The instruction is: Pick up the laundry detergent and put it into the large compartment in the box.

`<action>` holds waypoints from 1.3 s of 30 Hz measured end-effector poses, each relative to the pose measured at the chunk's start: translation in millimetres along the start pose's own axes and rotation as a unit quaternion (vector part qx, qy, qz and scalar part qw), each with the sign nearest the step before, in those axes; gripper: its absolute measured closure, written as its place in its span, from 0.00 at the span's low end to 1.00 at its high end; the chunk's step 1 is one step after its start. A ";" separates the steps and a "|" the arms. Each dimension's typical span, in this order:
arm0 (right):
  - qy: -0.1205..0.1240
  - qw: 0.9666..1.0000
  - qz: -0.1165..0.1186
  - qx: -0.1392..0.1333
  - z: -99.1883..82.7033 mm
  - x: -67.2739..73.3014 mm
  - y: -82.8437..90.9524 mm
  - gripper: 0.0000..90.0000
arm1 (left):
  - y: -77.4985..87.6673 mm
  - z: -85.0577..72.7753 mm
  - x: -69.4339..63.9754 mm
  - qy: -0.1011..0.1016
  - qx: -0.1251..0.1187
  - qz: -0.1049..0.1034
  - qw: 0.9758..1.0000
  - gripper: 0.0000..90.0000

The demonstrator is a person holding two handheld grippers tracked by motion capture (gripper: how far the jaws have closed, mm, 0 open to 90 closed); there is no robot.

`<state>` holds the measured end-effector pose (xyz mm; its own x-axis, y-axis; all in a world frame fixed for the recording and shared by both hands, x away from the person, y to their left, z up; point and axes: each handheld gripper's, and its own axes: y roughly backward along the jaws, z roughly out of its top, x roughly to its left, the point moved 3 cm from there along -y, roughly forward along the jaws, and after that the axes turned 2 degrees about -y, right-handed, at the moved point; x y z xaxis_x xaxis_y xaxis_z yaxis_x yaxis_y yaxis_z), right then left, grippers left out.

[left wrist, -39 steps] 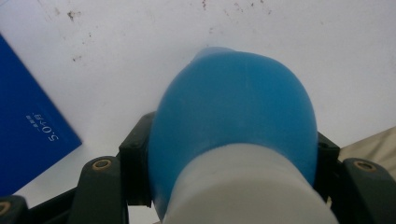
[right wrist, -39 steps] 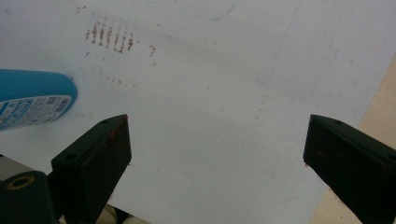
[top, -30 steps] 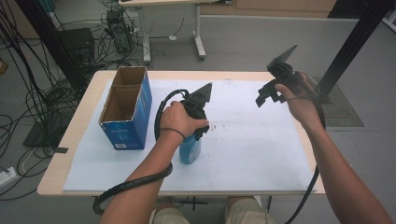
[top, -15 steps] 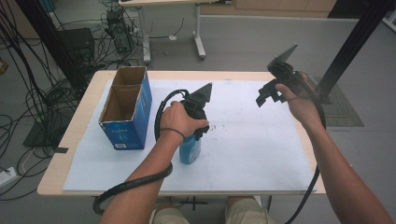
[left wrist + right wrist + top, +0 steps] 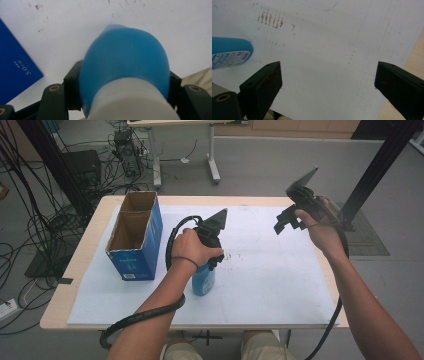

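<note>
Nothing to separate this moment from a second ago: both hands sit exactly where they were, and the scene on the table (image 5: 280, 285) is frozen. The left gripper (image 5: 210, 251) points down over the white sheet, its jaws clamped on the blue bottle (image 5: 203, 279), which stands upright near the front middle of the sheet, just right of the blue cardboard box (image 5: 137, 250). From the left gripper view the bottle (image 5: 125, 67) bulges between the two black jaws, pads pressed against its sides just below the white cap (image 5: 132, 102), with a corner of the box (image 5: 15, 77) off to the left. Same grip as before, no slip, no lift. Over on the far right, the right gripper (image 5: 289, 220) hovers above the sheet's far right part, well apart from the bottle; in its own view the jaws stand wide, nothing between them but the stained white sheet (image 5: 324, 62), the bottle's labelled side (image 5: 229, 53) peeking in at the left edge. The box, open-topped, hasn't budged either.
</note>
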<state>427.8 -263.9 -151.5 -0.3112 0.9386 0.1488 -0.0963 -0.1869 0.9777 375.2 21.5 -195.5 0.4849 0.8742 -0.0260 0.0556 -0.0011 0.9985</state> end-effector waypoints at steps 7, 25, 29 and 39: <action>-0.003 1.000 0.000 0.003 -0.2 -2.1 -3.0 0.08 | 1.1 0.5 1.8 0.004 0.002 -0.004 1.000 0.42; 0.001 1.000 -0.006 0.004 -0.1 3.9 -0.1 0.08 | 118.0 -11.6 18.6 0.025 -0.035 -0.002 0.999 0.42; 0.006 1.000 -0.009 0.006 0.3 7.1 1.9 0.08 | 159.4 -13.9 25.5 0.036 -0.048 0.011 0.998 0.42; 0.017 1.000 -0.015 0.008 2.2 18.2 3.4 0.08 | 241.2 -21.4 60.8 0.091 -0.080 0.027 0.992 0.42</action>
<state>423.9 -246.9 -145.1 -0.3407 0.9332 0.1145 -0.0919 -0.1543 0.9837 399.4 84.7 44.9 0.3161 0.9485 0.0222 -0.1121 0.0141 0.9936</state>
